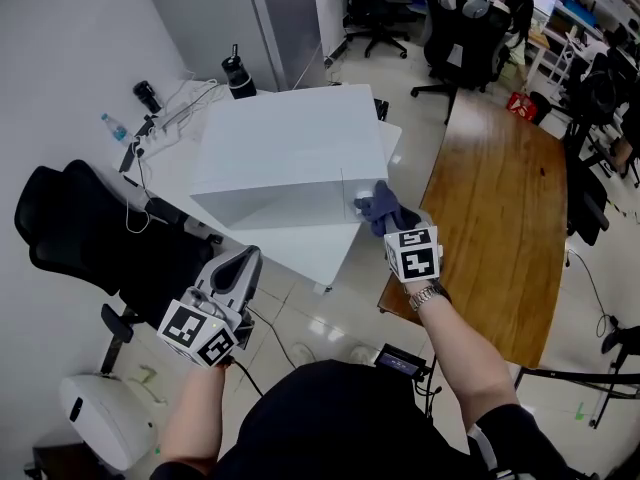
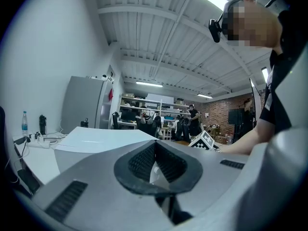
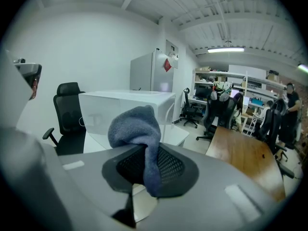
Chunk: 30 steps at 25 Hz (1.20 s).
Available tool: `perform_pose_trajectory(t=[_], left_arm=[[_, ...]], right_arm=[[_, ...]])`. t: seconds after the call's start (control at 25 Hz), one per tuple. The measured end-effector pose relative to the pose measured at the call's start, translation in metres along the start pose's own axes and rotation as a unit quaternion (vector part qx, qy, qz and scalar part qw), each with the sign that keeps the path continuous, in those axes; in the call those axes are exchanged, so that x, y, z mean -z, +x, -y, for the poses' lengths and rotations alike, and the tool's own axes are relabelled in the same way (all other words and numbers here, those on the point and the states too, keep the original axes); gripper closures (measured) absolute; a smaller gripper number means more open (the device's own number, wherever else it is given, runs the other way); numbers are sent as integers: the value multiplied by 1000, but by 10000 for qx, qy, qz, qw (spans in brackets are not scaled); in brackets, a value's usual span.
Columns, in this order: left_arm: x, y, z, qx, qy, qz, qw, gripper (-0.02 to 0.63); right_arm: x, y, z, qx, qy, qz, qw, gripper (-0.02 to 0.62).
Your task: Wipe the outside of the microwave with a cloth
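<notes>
The white microwave (image 1: 290,153) stands on a white table (image 1: 320,253). My right gripper (image 1: 400,230) is shut on a blue-grey cloth (image 1: 385,208), which sits bunched by the microwave's near right corner; I cannot tell whether it touches. In the right gripper view the cloth (image 3: 137,129) hangs out from between the jaws, with the microwave (image 3: 125,109) just beyond. My left gripper (image 1: 245,256) is shut and holds nothing, low and to the left of the table's near edge. In the left gripper view the jaws meet, and the microwave (image 2: 101,143) lies ahead.
A long wooden table (image 1: 500,208) runs along the right. A black office chair (image 1: 80,238) stands at the left by the white table. Cables, a water bottle (image 1: 113,126) and a black flask (image 1: 238,73) lie behind the microwave. Office chairs and people fill the far room.
</notes>
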<state>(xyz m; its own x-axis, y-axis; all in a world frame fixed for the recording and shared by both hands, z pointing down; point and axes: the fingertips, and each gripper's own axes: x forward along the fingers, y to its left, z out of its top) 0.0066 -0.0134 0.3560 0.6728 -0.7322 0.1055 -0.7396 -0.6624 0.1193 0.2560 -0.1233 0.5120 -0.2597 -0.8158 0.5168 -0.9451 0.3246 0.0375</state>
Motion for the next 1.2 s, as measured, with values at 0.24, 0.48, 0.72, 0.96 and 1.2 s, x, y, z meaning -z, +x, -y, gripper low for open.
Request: perform_pose_trajectory(t=[0.24, 0.48, 0.72, 0.96, 1.2], left_arm=[[2, 7, 16, 17, -15, 2, 10000, 601], [8, 20, 35, 189, -54, -16, 9998, 601], [18, 33, 56, 565, -108, -165, 9982, 547], [18, 37, 75, 1040, -65, -182, 9944, 421], [3, 28, 111, 1778, 127, -69, 9840, 342]], right_arm=[[-14, -22, 6, -120, -64, 204, 9997, 532], [-35, -57, -10, -526, -264, 469, 9972, 532], [-59, -96, -49, -1444, -452, 741, 9857, 532], [-82, -141, -100, -2753, -897, 1169, 9500, 532], [-93, -182, -141, -3862, -1474, 1415, 8995, 531]])
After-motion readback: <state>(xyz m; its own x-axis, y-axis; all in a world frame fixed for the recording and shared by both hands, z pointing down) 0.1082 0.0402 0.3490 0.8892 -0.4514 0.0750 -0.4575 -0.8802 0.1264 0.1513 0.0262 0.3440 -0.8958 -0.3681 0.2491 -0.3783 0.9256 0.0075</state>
